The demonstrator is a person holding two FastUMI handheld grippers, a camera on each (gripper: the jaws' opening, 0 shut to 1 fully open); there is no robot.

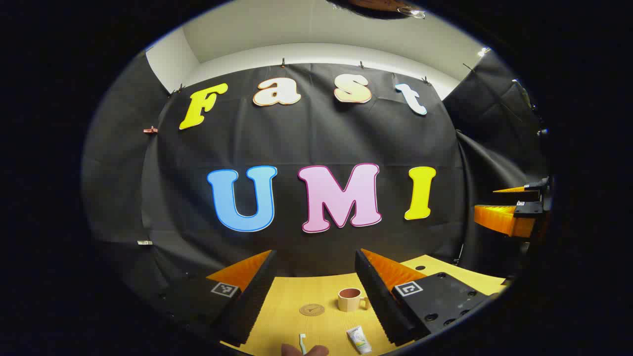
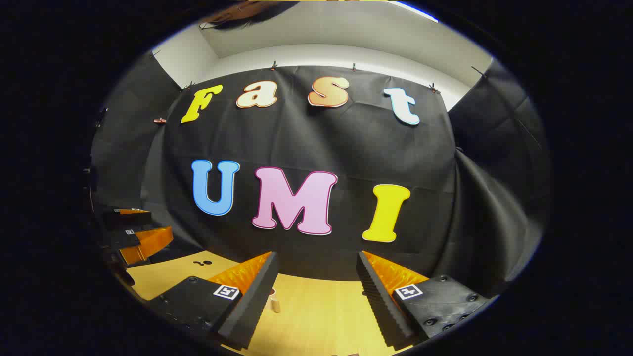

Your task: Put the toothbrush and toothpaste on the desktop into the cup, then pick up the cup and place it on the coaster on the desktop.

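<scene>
Yellow wood-grain desktop (image 1: pixel 296 296) carries everything the task needs, laid out in the left gripper view. Leftmost of the small things is the round brown coaster (image 1: pixel 312 310), lying flat with nothing on it, presumably kept bare to receive the cup last. Below and slightly left of centre lies the toothbrush (image 1: pixel 302 342), white-headed, at the near edge where a fingertip (image 1: pixel 306 350) touches or nearly touches it; which, I cannot tell. Right of the coaster stands the cup (image 1: pixel 350 299), upright, mouth open, handle to the right, so both items can drop in from above. Nearer and further right lies the toothpaste (image 1: pixel 359 339), a small white tube flat on the wood.

Neither tool holds anything. The left gripper (image 1: pixel 315 289) is level, well above the desk, aimed at the booth wall, its fingers spread wide and framing coaster and cup. The right gripper (image 2: pixel 316 291) is posed the same, also spread wide; the cup's edge peeks past its left finger. Each tool appears at the far side of the other's view.
</scene>
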